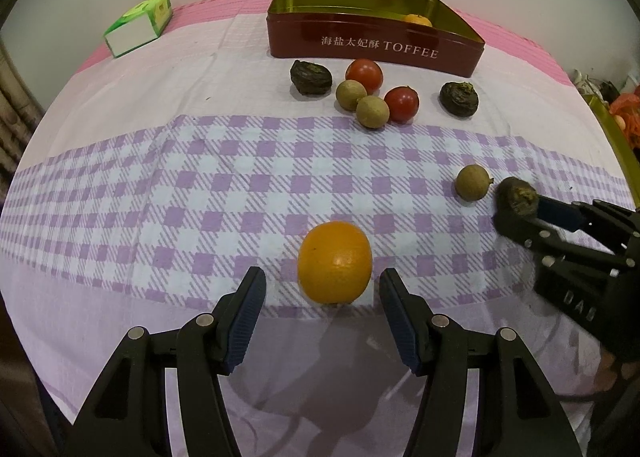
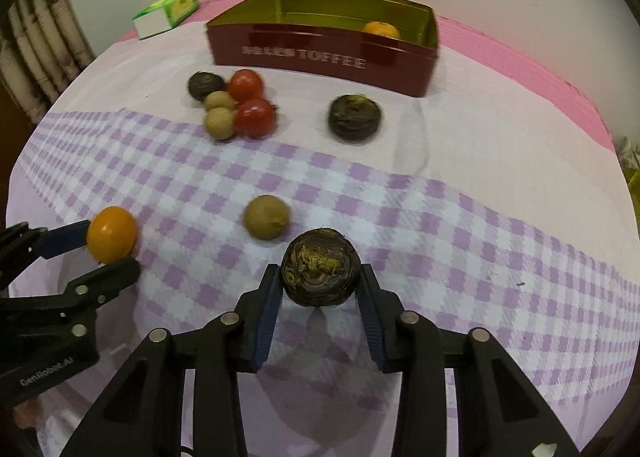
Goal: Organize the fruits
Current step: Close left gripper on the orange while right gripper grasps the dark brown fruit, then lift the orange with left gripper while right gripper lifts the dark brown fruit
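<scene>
A: Left wrist view. The left gripper (image 1: 322, 289) is seen with jaws standing apart at medium width; an orange (image 1: 335, 261) sits between the tips. Contact with either pad cannot be told, though a gap shows on the left side.

B: Labels?

A: "TOFFEE" is read in white on the red tin (image 1: 372, 47) at 12 o'clock, preceded by Chinese characters. A second orange fruit (image 1: 418, 20) is seen inside it. A green and white carton (image 1: 138, 25) is noted at 10 o'clock; its print is not legible. At 3 o'clock the right gripper (image 1: 516, 203) is seen closed around a dark wrinkled fruit (image 1: 516, 195), with "DAB" partly readable on the body.

B: Right wrist view?

A: The right gripper (image 2: 318, 279) is narrowed, both blue pads set against the dark wrinkled fruit (image 2: 318, 273). A tan round fruit (image 2: 266, 217) is recorded just beyond, at 11 o'clock. "GenRobot.AI" is read on the left gripper (image 2: 110, 247) at 9 o'clock. Two tomatoes (image 2: 246, 85), two tan fruits and two dark ones lie before the tin (image 2: 320, 57).
</scene>
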Demonstrator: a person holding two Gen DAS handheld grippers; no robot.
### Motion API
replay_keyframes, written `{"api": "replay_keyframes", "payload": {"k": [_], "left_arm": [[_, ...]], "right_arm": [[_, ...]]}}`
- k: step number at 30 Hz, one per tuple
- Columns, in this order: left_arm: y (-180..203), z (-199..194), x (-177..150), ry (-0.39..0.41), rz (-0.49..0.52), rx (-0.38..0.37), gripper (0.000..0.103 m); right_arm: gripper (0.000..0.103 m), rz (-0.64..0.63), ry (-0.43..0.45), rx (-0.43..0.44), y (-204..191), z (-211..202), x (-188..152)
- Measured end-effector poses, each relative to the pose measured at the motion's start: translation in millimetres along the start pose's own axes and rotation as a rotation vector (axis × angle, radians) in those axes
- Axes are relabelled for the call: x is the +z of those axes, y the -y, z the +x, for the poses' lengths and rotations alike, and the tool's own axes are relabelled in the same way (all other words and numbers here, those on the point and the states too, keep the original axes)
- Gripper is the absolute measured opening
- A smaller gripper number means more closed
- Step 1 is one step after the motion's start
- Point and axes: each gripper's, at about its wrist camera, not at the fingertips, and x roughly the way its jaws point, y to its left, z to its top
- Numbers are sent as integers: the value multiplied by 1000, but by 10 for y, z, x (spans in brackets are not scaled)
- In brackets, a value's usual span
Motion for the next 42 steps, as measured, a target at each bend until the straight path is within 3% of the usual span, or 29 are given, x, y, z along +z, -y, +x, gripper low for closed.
{"api": "replay_keyframes", "payload": {"k": [14, 28, 42], "left_arm": [[11, 46, 94, 1, 7, 6, 60], [22, 103, 153, 8, 2, 16, 41], [23, 83, 131, 6, 0, 19, 41]], "right_arm": [[35, 77, -8, -25, 289, 59, 118], [36, 71, -13, -25, 272, 62, 117], [36, 67, -16, -26, 267, 62, 115]]}}
